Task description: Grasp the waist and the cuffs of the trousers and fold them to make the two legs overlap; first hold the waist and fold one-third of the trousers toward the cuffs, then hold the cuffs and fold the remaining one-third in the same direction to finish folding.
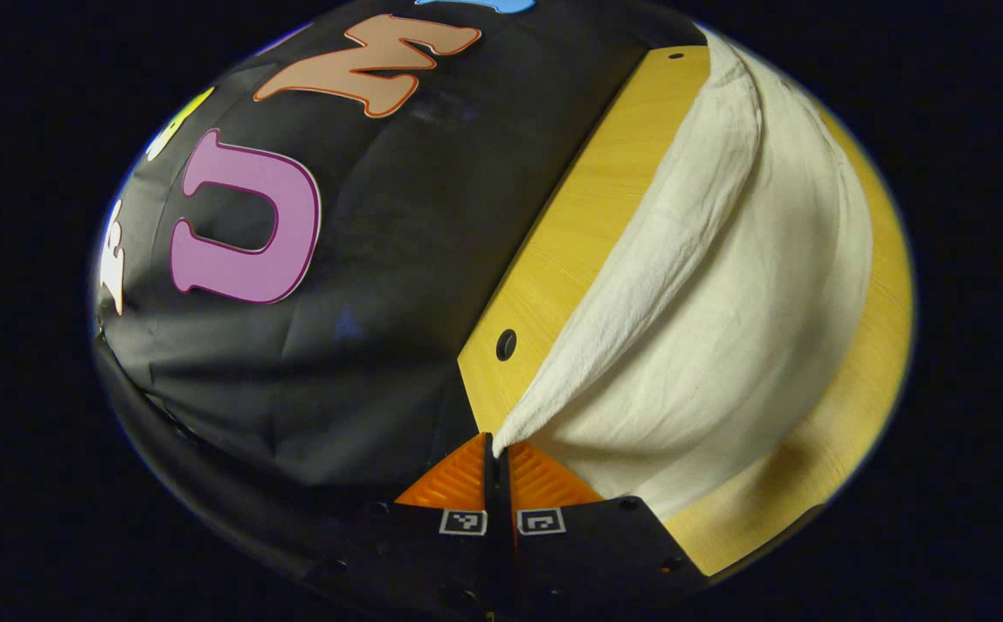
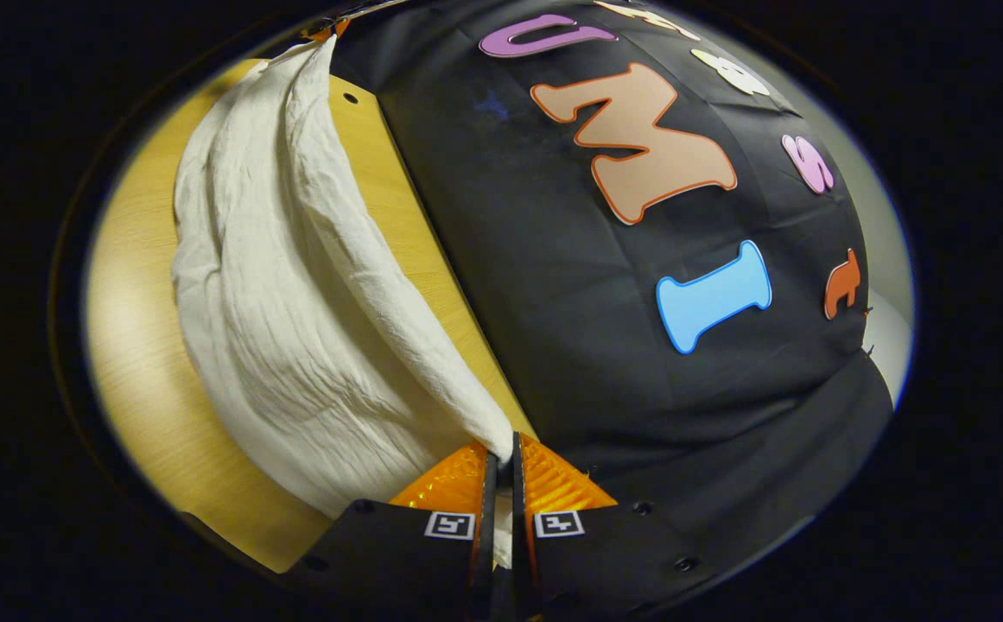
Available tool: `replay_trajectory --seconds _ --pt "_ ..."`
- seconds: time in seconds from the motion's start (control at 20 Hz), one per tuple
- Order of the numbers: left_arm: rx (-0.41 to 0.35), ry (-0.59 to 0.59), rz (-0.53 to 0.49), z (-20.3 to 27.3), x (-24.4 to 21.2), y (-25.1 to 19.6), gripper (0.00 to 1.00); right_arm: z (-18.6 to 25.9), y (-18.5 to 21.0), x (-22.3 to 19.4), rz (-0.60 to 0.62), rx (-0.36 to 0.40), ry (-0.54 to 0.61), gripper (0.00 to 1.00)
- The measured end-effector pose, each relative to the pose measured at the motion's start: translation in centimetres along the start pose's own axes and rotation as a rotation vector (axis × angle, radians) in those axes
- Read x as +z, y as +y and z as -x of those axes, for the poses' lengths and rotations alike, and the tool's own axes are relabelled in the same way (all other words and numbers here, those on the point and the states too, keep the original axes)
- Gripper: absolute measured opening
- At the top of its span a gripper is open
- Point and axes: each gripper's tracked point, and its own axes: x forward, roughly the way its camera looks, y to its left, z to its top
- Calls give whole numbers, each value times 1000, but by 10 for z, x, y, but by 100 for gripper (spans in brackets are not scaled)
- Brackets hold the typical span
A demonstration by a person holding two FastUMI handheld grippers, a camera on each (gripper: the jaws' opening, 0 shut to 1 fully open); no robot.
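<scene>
1. Trousers (image 1: 726,285) hang pinched in both closed tools: left tool (image 1: 498,449) at lower centre, right tool (image 2: 501,449) likewise, each on an edge.
2. Cream cloth stretches up across the wooden tabletop (image 1: 570,242).
3. Risk: thin pinches could slip, or uneven pulling skew the legs' overlap.

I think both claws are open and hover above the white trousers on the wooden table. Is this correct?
Not quite. Both claws are shut on the trousers: the left claw pinches the trousers in the left gripper view, the right claw in the right gripper view. The table is wooden.
</scene>
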Motion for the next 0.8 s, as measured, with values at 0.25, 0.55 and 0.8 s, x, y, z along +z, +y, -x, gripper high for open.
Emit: replay_trajectory --seconds 0.25,0.55,0.8 --pt "-63 -20 -26 -59 11 -33 0 -51 35 -13 -16 28 90 11" --pt "-103 -28 76 -75 13 -68 1 -64 56 -14 -105 55 124 20" --pt "-79 -64 272 -40 36 -70 95 -38 35 0 -272 24 75 98"
